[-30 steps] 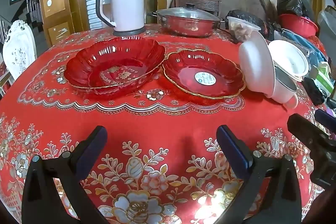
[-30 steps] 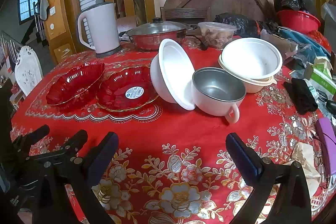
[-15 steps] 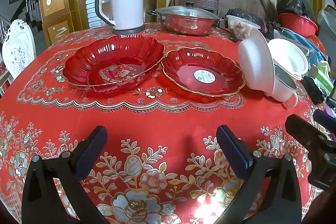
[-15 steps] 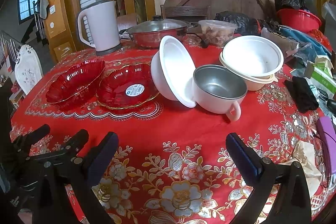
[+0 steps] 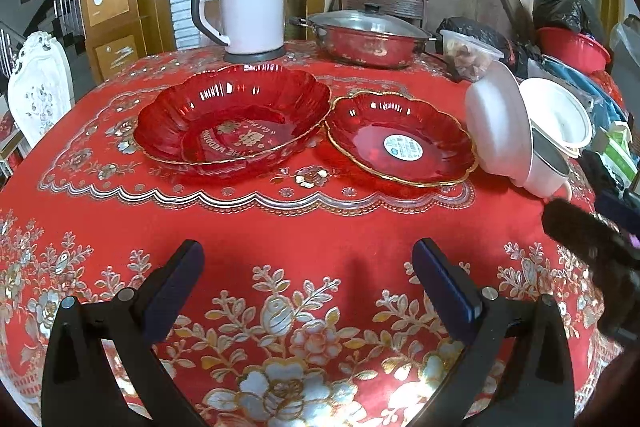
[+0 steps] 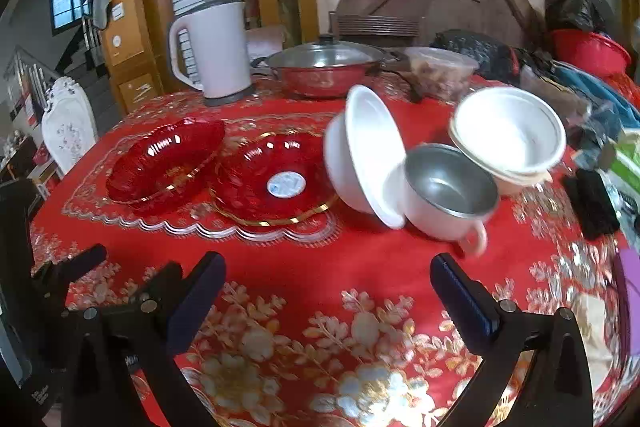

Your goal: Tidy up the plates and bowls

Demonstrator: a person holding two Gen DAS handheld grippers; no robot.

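Red plates: the larger red dish (image 5: 230,125) and the smaller red plate (image 5: 400,143) sit side by side, rims about touching, mid-counter (image 5: 320,227) on the red cloth. Right of them, a tilted white bowl (image 6: 366,157) leans on a steel-lined cup (image 6: 448,191), with stacked white bowls (image 6: 508,133) behind. The plates look like thin, rigid, glossy plastic: probably light and slippery, so pinch the scalloped rim. The tilted bowl may roll if nudged. Left gripper (image 5: 308,279) and right gripper (image 6: 328,291) both hover low over the near edge, fingers spread wide, holding nothing, aimed at the dishes.
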